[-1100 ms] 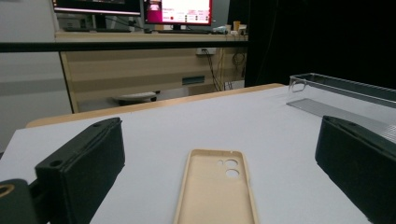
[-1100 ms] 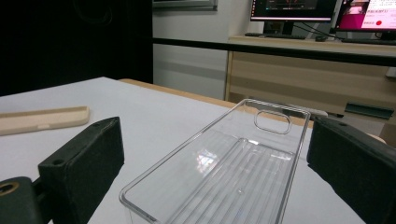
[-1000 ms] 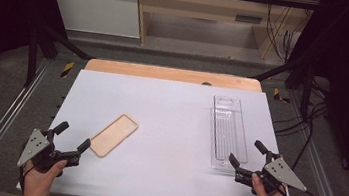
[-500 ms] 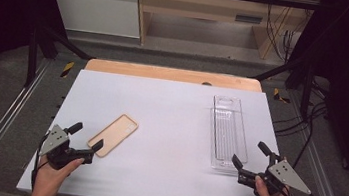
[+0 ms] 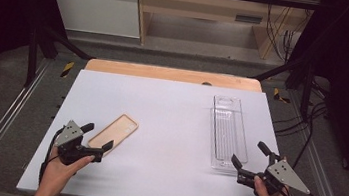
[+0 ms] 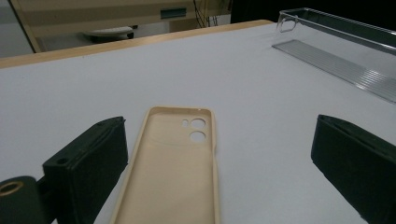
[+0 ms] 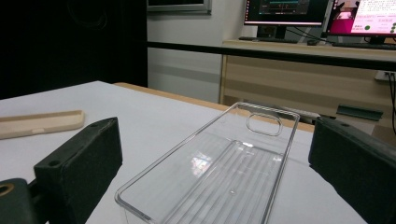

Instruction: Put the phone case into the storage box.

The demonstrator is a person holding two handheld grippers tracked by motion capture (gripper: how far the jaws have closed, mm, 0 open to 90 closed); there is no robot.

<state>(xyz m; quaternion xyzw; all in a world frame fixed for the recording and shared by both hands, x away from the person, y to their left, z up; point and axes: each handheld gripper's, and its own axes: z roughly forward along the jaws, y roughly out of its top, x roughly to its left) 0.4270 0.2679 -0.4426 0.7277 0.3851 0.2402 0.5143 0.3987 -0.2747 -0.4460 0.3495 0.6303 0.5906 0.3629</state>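
Landmark: white table top (image 5: 174, 128).

Left gripper (image 5: 94, 141): jaws wide apart, gripping nothing. It sits at the near-left part of the table top, held by a hand (image 5: 57, 172) that comes in from the near edge. The jaws straddle the near end of the beige phone case (image 5: 114, 133), one on each side. In the left gripper view the beige phone case (image 6: 175, 163) lies between the two black jaws, open side up, camera cut-outs at its far end. Whether the left jaw touches the case edge cannot be told; the right jaw stands clear of it.

Right gripper (image 5: 250, 160): jaws wide apart, empty. It is at the near-right part of the table top, just beside the near end of the clear phone case (image 5: 228, 135). In the right gripper view the clear phone case (image 7: 219, 172) lies between the jaws and ahead of them, not touched by either.

Both cases lie flat on the table top, well apart from each other, beige to the left, clear to the right.
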